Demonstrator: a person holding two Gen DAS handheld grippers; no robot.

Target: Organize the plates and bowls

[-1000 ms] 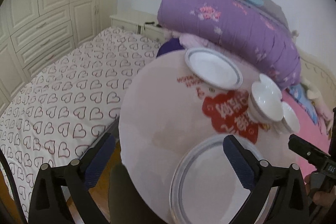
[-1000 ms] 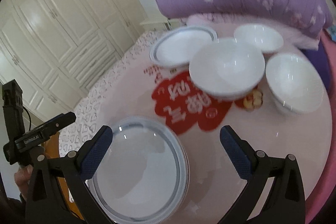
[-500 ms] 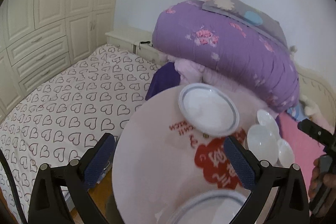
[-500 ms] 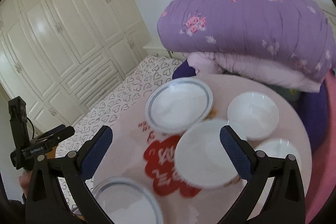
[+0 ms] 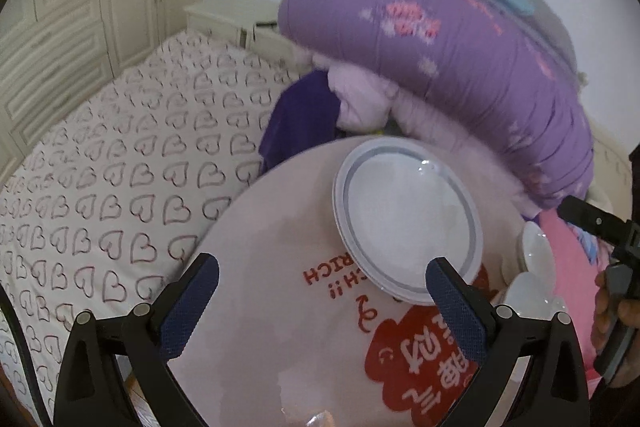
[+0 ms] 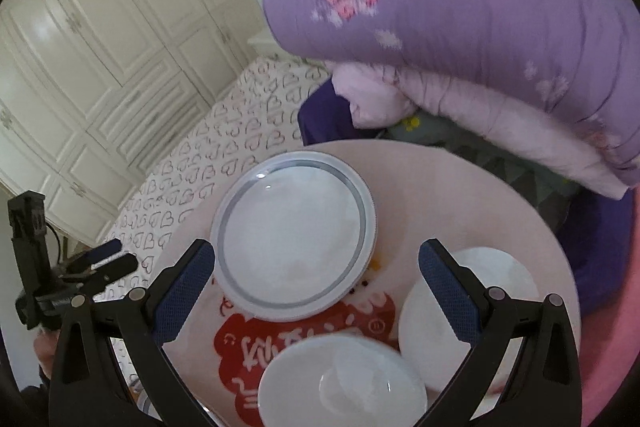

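Observation:
A white plate with a grey ring (image 5: pixel 408 227) (image 6: pixel 294 237) lies at the far side of a round pink table (image 5: pixel 280 307) (image 6: pixel 460 195). White bowls (image 6: pixel 340 383) stand at the table's near right, one (image 6: pixel 500 279) partly behind my right finger; in the left wrist view bowls (image 5: pixel 534 255) show at the right edge. My left gripper (image 5: pixel 322 281) is open and empty, hovering short of the plate. My right gripper (image 6: pixel 316 269) is open and empty above the plate's near edge.
A purple quilt roll (image 5: pixel 460 59) (image 6: pixel 460 7) lies on pink bedding just behind the table. A bed with heart-print sheet (image 5: pixel 100 187) is left of the table. White wardrobes (image 6: pixel 80 47) stand beyond. The left gripper (image 6: pixel 80 271) shows in the right wrist view.
Both grippers have moved forward over the table toward the far plate. The near plate has dropped out of both views. Both stayed open.

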